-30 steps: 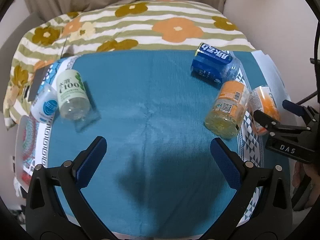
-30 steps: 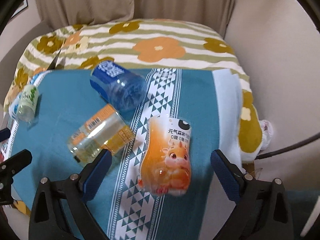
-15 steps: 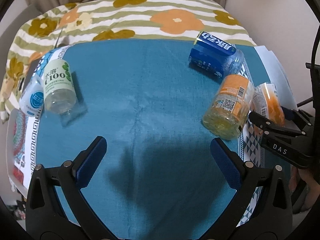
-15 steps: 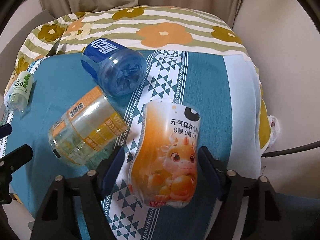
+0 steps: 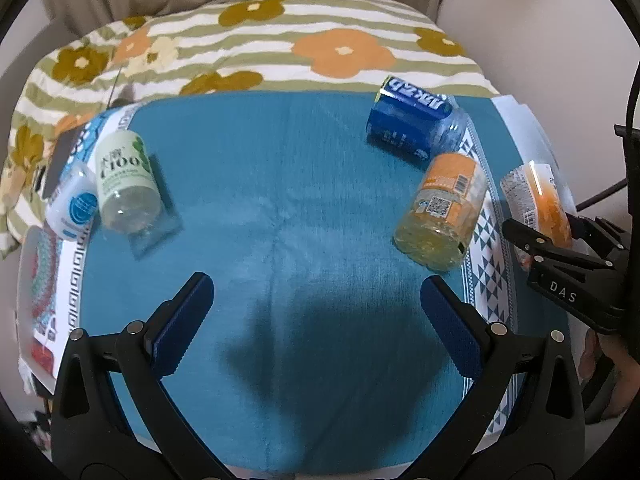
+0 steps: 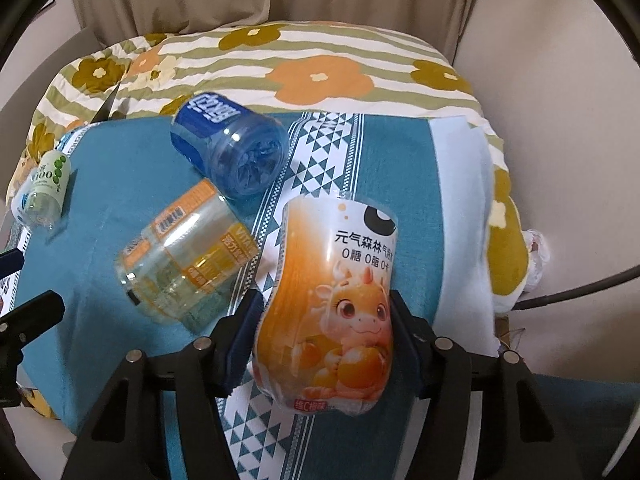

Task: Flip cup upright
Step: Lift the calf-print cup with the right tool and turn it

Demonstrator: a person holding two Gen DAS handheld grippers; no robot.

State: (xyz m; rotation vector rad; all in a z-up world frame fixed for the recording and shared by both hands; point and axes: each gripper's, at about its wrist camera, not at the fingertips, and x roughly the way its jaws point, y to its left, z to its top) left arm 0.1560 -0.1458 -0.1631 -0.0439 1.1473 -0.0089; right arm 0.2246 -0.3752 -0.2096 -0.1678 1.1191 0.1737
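Note:
An orange cartoon-printed cup (image 6: pixel 340 304) lies on its side on the patterned cloth; it also shows at the right edge of the left wrist view (image 5: pixel 536 204). My right gripper (image 6: pixel 326 340) is shut on it, a pad pressed on each side near its lower end. My left gripper (image 5: pixel 316 320) is open and empty above the teal cloth (image 5: pixel 280 208). A yellow-orange cup (image 6: pixel 188 264) and a blue cup (image 6: pixel 232 152) lie on their sides to the left of the held one.
A green-and-white cup (image 5: pixel 124 184) and a small white-blue one (image 5: pixel 72 204) lie at the cloth's left edge. A floral striped blanket (image 5: pixel 280 48) covers the far side. A cable (image 6: pixel 580 292) runs at the right. Walls stand close behind and right.
My right gripper moved forward around the orange cartoon cup and shut on it. My left gripper stayed open and shifted only slightly.

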